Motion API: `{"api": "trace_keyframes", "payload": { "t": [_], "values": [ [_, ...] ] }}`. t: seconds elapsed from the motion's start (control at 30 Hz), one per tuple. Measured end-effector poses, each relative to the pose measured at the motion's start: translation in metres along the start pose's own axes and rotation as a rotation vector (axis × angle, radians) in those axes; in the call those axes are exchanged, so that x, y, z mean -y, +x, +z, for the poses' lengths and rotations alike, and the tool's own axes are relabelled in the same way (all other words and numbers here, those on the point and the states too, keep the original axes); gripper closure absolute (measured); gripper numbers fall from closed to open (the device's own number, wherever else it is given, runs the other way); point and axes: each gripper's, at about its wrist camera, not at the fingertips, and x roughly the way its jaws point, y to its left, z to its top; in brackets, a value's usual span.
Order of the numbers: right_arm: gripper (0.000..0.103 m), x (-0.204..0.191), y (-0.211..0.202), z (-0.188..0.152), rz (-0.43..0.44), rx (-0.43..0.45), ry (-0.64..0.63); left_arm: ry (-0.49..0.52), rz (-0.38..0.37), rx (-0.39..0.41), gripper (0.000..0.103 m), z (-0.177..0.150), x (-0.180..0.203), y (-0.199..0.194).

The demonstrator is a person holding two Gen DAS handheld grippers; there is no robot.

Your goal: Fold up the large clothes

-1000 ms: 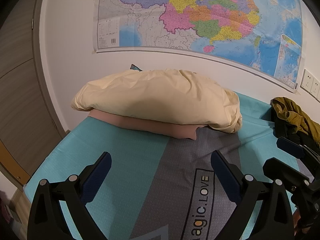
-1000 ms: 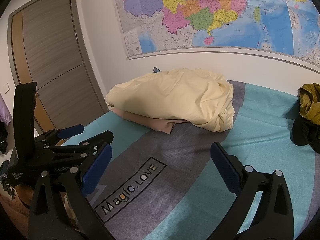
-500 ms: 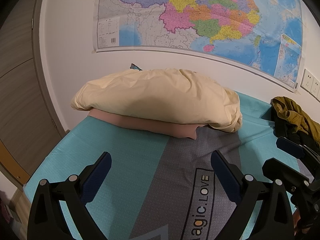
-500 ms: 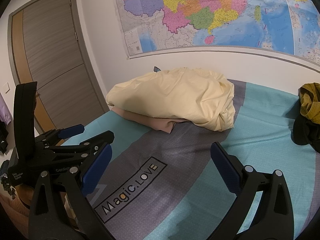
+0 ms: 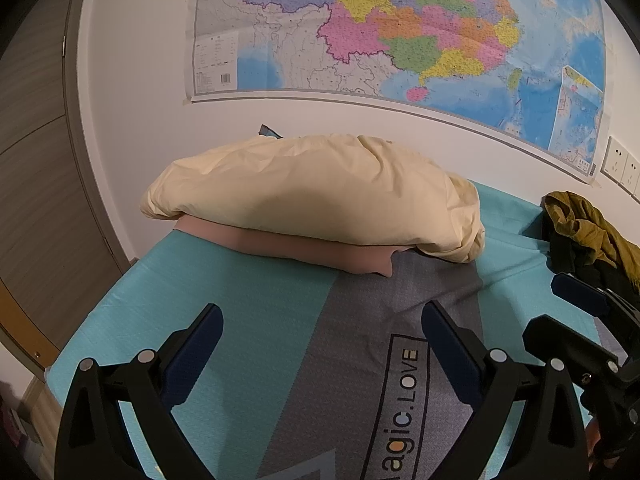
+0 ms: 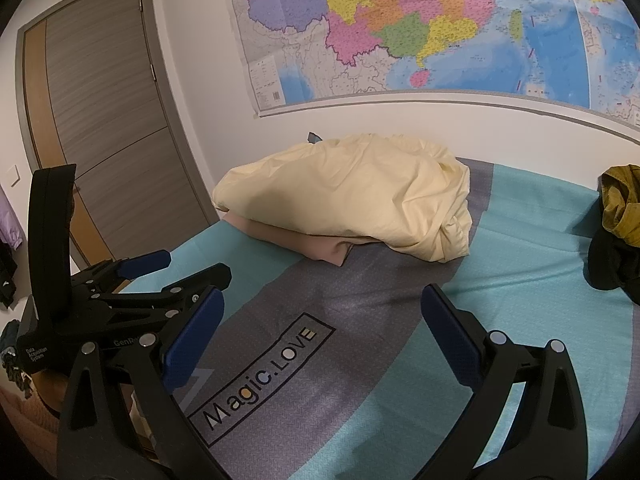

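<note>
A crumpled olive-green and black garment (image 5: 588,236) (image 6: 620,220) lies in a heap at the right edge of the bed. My left gripper (image 5: 322,322) hovers open over the near part of the teal and grey sheet (image 5: 248,320), nothing between its fingers. My right gripper (image 6: 320,308) is open too, above the "Magic.LOVE" print (image 6: 264,368). Each gripper shows in the other's view: the right gripper (image 5: 580,320) at the far right, the left gripper (image 6: 156,276) at the left. Both are well short of the garment.
A cream pillow (image 5: 312,196) rests on a folded pink cloth (image 5: 312,250) at the head of the bed, against the white wall. A large map (image 5: 400,32) hangs above. A wooden door (image 6: 100,120) stands to the left; wall sockets (image 5: 620,166) are at right.
</note>
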Motion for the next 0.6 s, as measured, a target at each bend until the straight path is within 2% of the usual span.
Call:
{"api": "trace_keyframes", "payload": {
  "t": [0.3, 0.43, 0.6],
  "values": [
    [0.006, 0.007, -0.003, -0.002, -0.012, 0.012, 0.006, 0.023, -0.015, 0.037, 0.007, 0.000, 0.009, -0.002],
    [0.006, 0.023, -0.017, -0.009, -0.057, 0.023, 0.034, 0.036, -0.075, 0.002, 0.007, 0.000, 0.025, 0.004],
    [0.006, 0.054, -0.052, -0.025, -0.176, 0.063, 0.104, 0.039, -0.217, -0.054, 0.007, 0.001, 0.057, 0.016]
  ]
}}
